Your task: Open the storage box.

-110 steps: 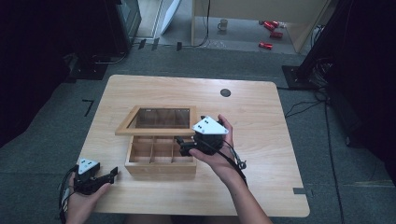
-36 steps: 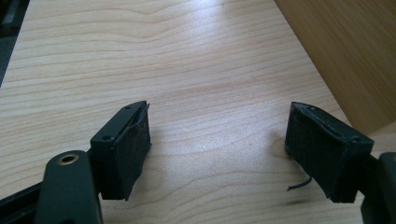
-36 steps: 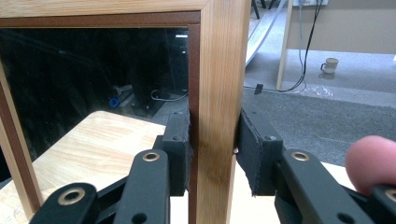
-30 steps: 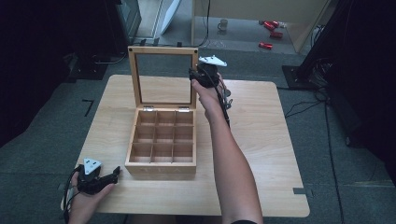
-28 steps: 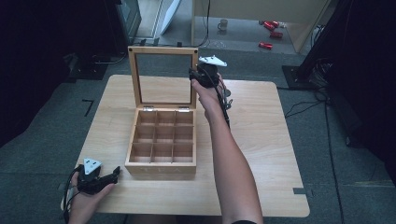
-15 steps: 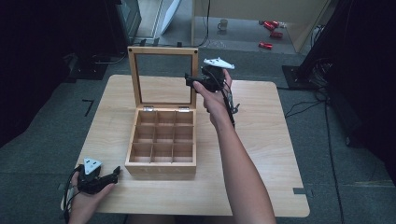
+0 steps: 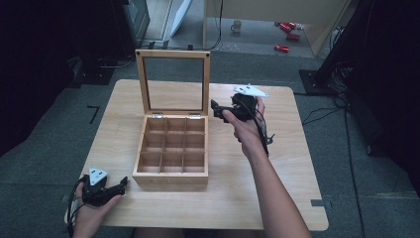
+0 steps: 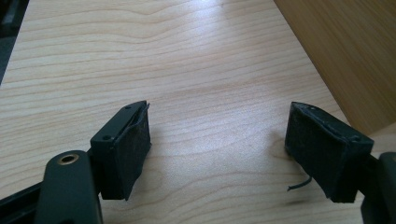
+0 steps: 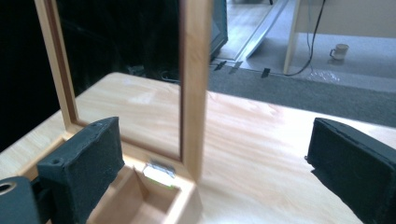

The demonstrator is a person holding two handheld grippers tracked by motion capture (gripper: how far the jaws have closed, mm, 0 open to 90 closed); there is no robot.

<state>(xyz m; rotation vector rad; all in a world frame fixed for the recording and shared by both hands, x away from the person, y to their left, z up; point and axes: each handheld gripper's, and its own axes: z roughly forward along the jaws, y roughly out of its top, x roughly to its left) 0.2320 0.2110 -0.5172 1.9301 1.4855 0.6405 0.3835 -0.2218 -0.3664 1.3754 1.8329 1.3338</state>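
Our right gripper (image 7: 216, 110), jaws wide, hovers right of the upright lid (image 7: 173, 82); a nudge could slam it. Our left gripper (image 7: 120, 185) rests wide, empty.

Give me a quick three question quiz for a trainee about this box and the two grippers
1. True or false: the box lid stands upright.
2. The left gripper is: A) shut on the lid, B) open, low over the table near the box's front left corner, C) inside a compartment.
3. How many compartments does the box have, and what is in them?

Key: 1 true. 2 B. 3 nine, all empty. The right gripper is open just right of the lid.
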